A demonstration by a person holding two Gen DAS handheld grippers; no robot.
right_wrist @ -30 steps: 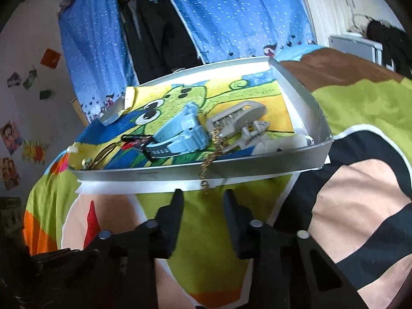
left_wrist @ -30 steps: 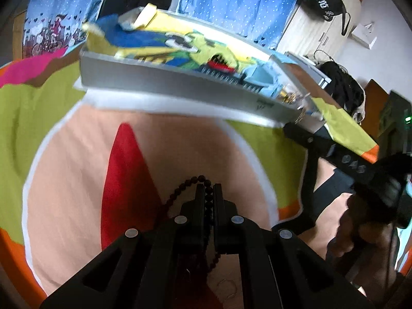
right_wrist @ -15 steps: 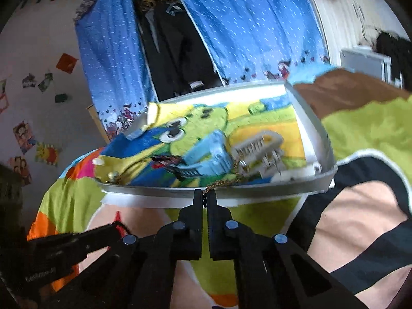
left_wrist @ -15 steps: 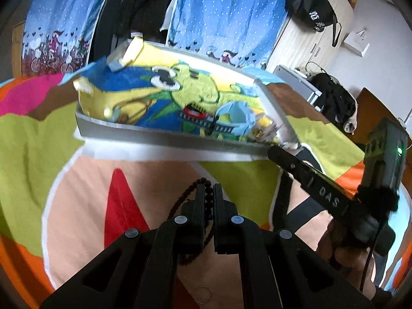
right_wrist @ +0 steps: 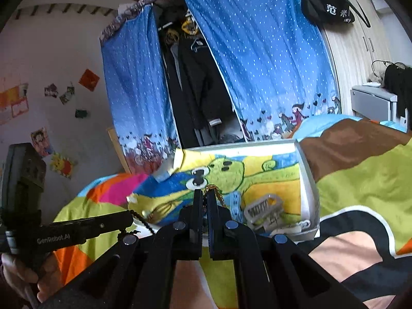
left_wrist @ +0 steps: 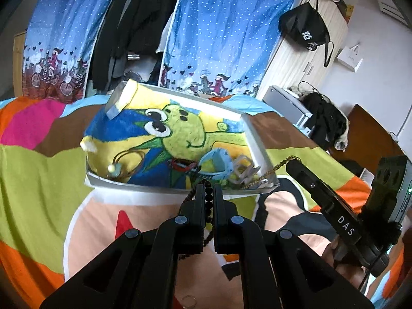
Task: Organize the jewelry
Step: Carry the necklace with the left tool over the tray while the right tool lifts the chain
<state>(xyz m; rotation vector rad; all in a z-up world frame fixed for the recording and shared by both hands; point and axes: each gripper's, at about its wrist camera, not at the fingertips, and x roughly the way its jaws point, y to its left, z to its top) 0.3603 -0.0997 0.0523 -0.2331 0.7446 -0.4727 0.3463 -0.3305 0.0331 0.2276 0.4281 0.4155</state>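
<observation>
Black beads (left_wrist: 209,197) pinched between closed left gripper (left_wrist: 209,193) jaws, strand hanging off both sides just short of tray (left_wrist: 164,186) near rim. Right gripper (right_wrist: 205,200) clamped on gold chain (right_wrist: 222,200), lifted over tray's near rim; in the left view the chain (left_wrist: 279,166) crosses the rim at 3 o'clock. Inside tray near corner: blue watch (left_wrist: 215,163), grey clip (left_wrist: 243,171), red-black strap (left_wrist: 181,163). Bedspread (left_wrist: 43,180) bare from 7 to 9 o'clock of tray.

Left wrist: looks forward along its fingers (left_wrist: 198,200), near the tray (left_wrist: 253,139) on the bed.
Right wrist: the same, from the right.
Shared: tray, blue curtain (right_wrist: 260,59).
</observation>
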